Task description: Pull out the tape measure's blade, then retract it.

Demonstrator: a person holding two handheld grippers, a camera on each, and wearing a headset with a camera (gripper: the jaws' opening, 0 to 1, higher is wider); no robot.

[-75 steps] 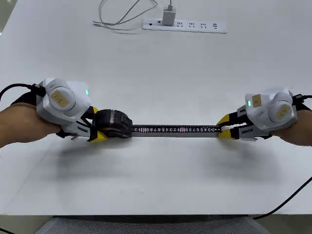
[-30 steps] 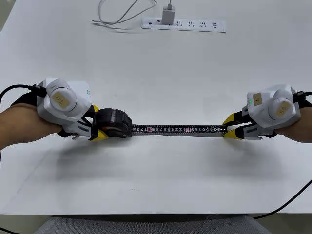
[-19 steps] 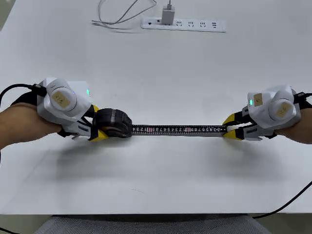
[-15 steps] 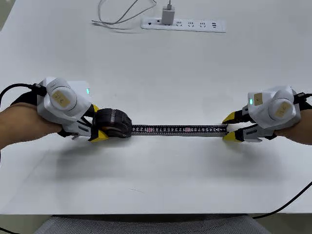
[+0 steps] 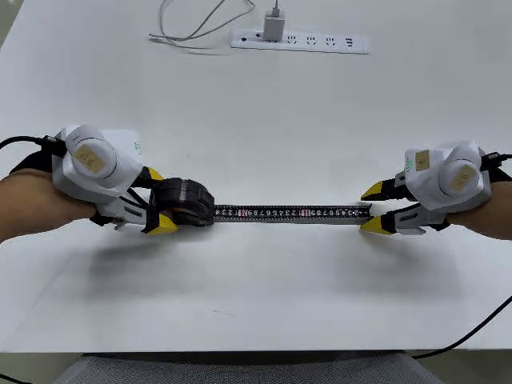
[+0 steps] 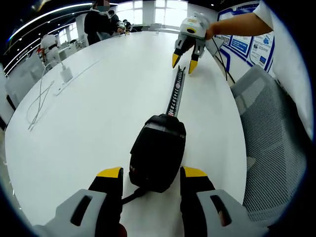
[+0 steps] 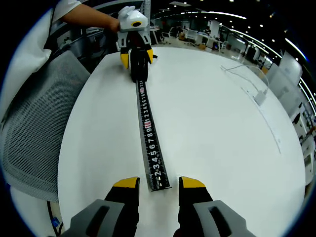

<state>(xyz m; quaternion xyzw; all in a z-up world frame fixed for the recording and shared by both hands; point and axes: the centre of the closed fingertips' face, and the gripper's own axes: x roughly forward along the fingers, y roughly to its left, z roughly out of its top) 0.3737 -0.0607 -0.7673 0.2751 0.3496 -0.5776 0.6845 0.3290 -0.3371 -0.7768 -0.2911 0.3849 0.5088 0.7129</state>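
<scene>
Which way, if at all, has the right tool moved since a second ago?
No: against the power strip, the right tool sits about where it was. Only its jaws have opened, releasing the end of the blade.

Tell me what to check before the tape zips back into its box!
1. Right gripper off the long dark numbered blade: ok, jaws open either side of its tip, not touching.
2. Left gripper holding the round black tape measure case: ok, jaws shut on its sides.
3. Blade straight and flat on the white table: ok.
4. Nothing lying beside the blade: ok, the white power strip is far off.
5. Blade lock released: cannot tell.
</scene>
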